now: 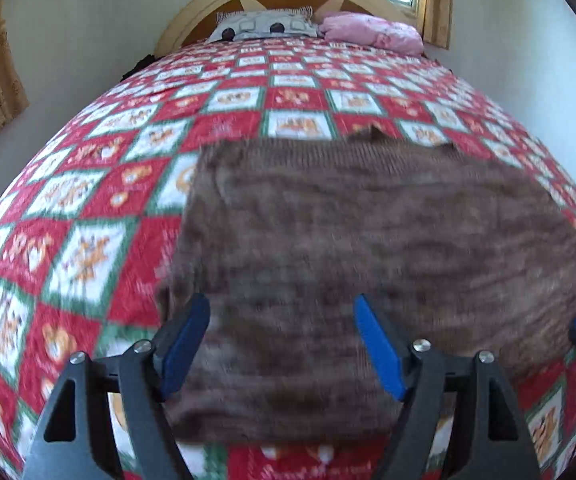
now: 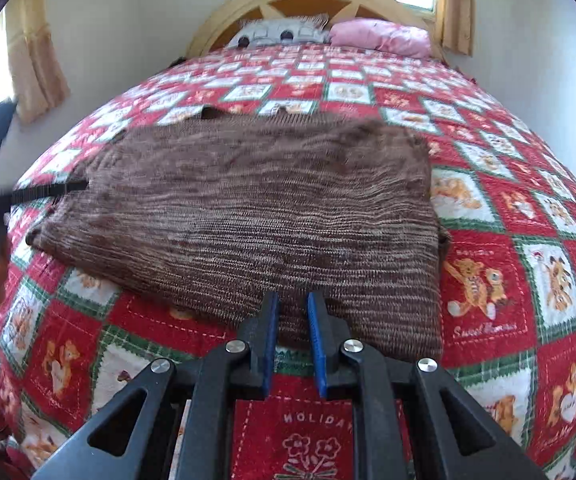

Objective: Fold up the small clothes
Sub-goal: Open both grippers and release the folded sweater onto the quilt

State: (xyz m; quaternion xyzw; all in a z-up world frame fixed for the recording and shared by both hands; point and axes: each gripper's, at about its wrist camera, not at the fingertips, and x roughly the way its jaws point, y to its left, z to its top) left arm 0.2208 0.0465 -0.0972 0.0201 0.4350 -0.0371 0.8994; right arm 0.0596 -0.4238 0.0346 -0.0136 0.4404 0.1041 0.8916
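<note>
My left gripper [image 1: 282, 320] has its fingers wide apart over the near edge of the brown sweater [image 1: 367, 232], gripping nothing. My right gripper [image 2: 292, 312] has its fingers nearly together at the sweater's near hem; I can't tell whether they pinch the knit. The sweater lies folded on the bed's red patchwork quilt [image 2: 507, 280], well short of the two pillows [image 2: 379, 36] by the headboard.
</note>
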